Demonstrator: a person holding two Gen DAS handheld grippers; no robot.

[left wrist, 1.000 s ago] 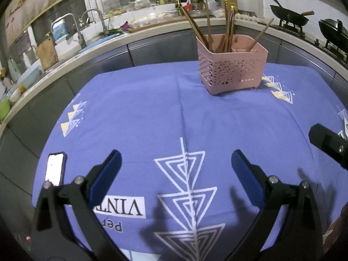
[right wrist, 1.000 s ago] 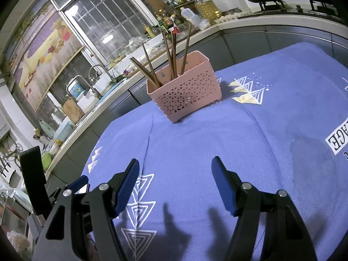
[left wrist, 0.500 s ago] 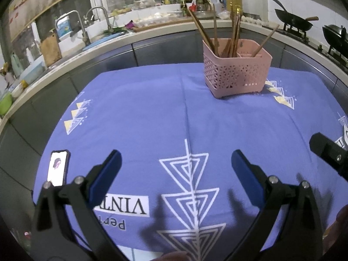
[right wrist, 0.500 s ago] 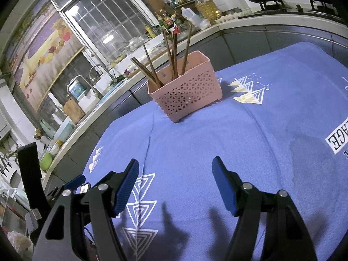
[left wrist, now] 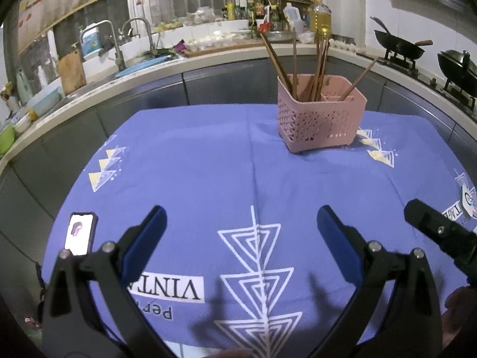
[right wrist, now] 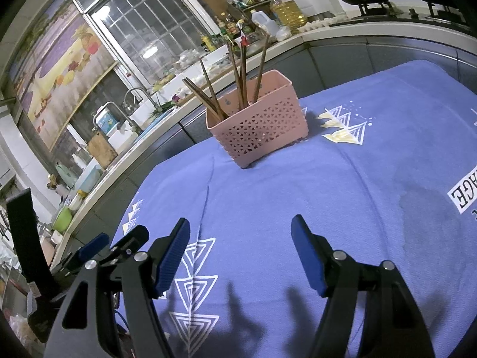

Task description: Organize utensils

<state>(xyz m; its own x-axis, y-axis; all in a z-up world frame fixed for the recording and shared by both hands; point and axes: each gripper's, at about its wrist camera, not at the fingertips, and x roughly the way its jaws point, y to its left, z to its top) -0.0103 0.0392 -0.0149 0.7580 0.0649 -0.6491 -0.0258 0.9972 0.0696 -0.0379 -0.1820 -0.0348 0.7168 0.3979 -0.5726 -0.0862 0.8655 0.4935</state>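
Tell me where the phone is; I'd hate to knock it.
In the left wrist view, the phone lies on the blue tablecloth's near-left edge, just left of the left gripper.

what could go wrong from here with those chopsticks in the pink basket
The chopsticks lean at different angles out of the pink basket; grabbing one could drag others out or tip the light basket. The basket stands on a loose blue cloth, so it may slide. The phone lies near the cloth's edge.

Blue printed cloth (left wrist: pixel 208 164), spread flat. Phone (left wrist: pixel 80 232), screen lit, lying at the cloth's near-left edge. Kitchen counter (left wrist: pixel 208 59) behind: two taps (left wrist: pixel 140 29), wooden cutting board (left wrist: pixel 71 73) leaning upright, crowded bottles (left wrist: pixel 268 9), possibly condiments. Two dark woks (left wrist: pixel 399 48) on stove, far right.
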